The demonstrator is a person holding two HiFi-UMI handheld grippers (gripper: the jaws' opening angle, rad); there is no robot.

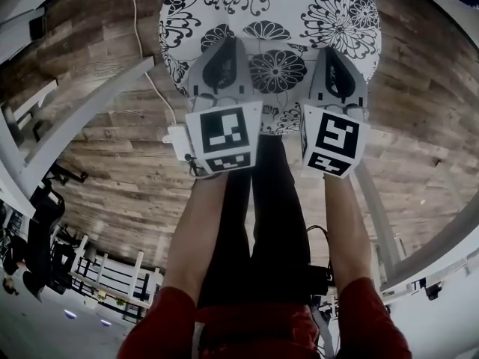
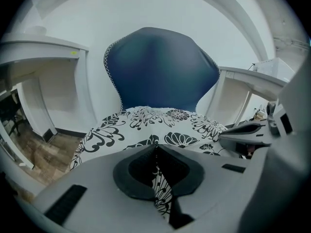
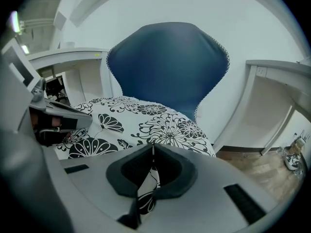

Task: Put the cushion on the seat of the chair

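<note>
A: Where's the cushion [image 1: 277, 21] sitting right now?

B: It's spread flat in front of the chair [image 2: 160, 67], with its far edge up against the foot of the blue backrest [image 3: 167, 62]. That's where the seat must be, though the cushion hides the seat itself. From the head view it covers the whole round area, with wooden floor [image 1: 112, 163] showing all around it.

A: And the grippers?

B: Both are pinching it. The left gripper [image 2: 156, 171] has its jaws pressed together on a fold of the flowered fabric at the near edge. The right gripper [image 3: 151, 174] does the same a little way along that edge, so the two sit side by side but apart.

A: Why two grips on the same edge?

B: My guess is control. A soft round pad would sag or swing from one pinch, and two holds keep it level and square to the backrest. Gripping the near rim also leaves the far side free to slide in under the back.

A: Is it resting on the seat, then?

B: It looks laid out there, but I can't tell whether the seat carries its full weight (the fabric at the jaws is bunched upward). This would fit a cushion just being settled, or one held at the rim for straightening.
</note>
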